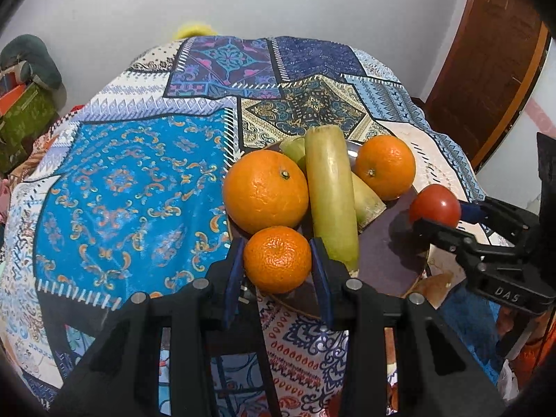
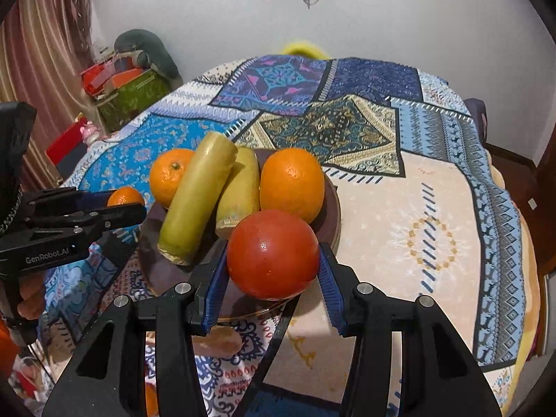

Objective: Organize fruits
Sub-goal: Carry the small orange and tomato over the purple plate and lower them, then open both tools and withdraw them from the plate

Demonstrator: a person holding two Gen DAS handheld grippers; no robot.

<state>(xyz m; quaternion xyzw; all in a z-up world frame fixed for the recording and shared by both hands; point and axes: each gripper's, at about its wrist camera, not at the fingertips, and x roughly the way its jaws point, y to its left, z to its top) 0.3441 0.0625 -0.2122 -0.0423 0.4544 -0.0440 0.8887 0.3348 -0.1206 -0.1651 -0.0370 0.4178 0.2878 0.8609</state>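
While both grippers reach level toward the plate [image 1: 392,264] from the near side, each holds a fruit. The left gripper [image 1: 278,260] has its blue pads against the sides of a small mandarin [image 1: 277,259], clamped over the plate's near left rim. The right gripper [image 2: 272,264] squeezes a tomato [image 2: 272,253] between its pads at the plate's near right edge; the tomato is red, smooth and glossy with a small highlight. On the plate lie two pale green stalks [image 2: 196,201], cut at the ends, one leaning on the other, flanked by two oranges: a large one [image 1: 266,191] on the left and another [image 1: 385,166] on the right, both with dimpled skin and green stem buttons. A patchwork cloth [image 1: 132,187] covers the table.
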